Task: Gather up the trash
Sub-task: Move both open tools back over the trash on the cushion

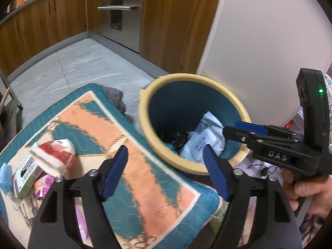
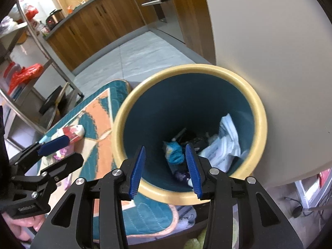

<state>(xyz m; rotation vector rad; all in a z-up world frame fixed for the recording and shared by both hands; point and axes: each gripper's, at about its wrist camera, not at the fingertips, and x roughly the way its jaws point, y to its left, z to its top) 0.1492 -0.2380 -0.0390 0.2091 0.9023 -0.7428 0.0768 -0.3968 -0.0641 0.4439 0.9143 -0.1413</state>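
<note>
A round bin (image 1: 145, 112) with a yellow rim and teal inside stands at the edge of a teal and orange mat (image 1: 99, 124). White wrappers (image 1: 205, 139) and a blue packet (image 2: 174, 153) lie at its bottom. My right gripper (image 2: 165, 170) hangs open above the bin's (image 2: 120, 124) near rim, its pads touching nothing. My left gripper (image 1: 166, 170) is wide open and empty over the mat, left of the bin. On the mat lie a red and white package (image 1: 56, 153), a green and white box (image 1: 25, 172) and a pink wrapper (image 1: 43, 184).
A white wall (image 1: 259, 41) rises right behind the bin. Wooden cabinets (image 1: 41, 20) and a steel oven (image 1: 124, 10) line the far side of the grey tile floor (image 1: 83, 62). A metal rack (image 2: 31, 41) with red bags stands to the left.
</note>
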